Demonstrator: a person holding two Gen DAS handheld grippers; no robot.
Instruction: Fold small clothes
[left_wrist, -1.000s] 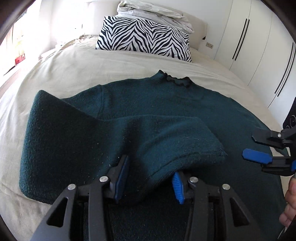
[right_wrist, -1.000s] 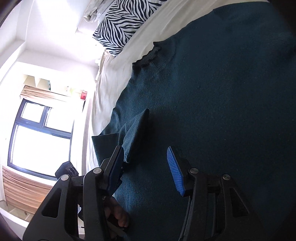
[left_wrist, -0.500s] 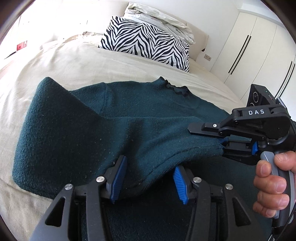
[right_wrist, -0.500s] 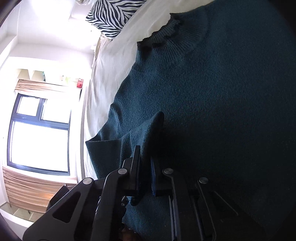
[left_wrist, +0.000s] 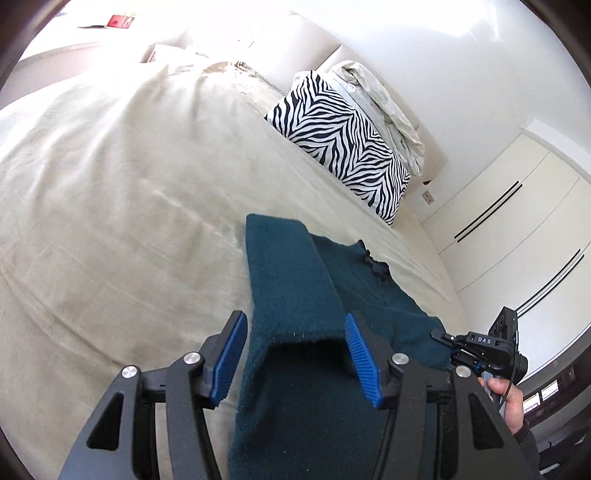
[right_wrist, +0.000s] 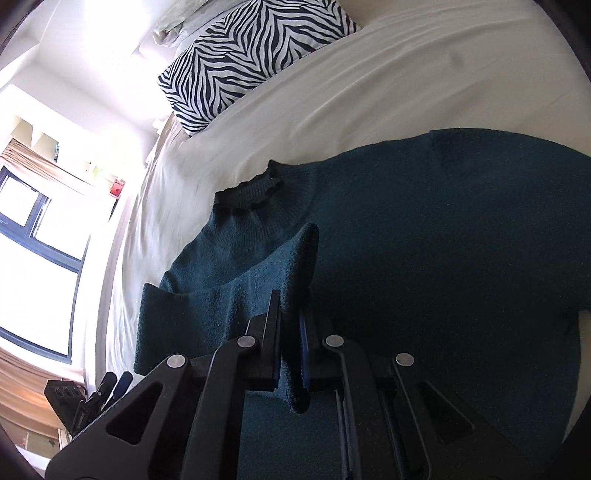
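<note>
A dark teal knit sweater lies on the bed, its ruffled collar toward the pillow. Its left sleeve is folded over the body. My right gripper is shut on the sleeve's cuff edge and holds it raised above the body. My left gripper is open, its blue pads on either side of the sleeve's near fold, not pinching it. The right gripper also shows in the left wrist view, at the right.
A beige bedsheet covers the bed. A zebra-print pillow with a crumpled pale blanket behind it lies at the headboard. White wardrobe doors stand at the right. A window is at the left.
My right gripper closed on the sleeve cuff and lifted it. The left gripper stayed open and swung its view left, toward the bed and headboard.
</note>
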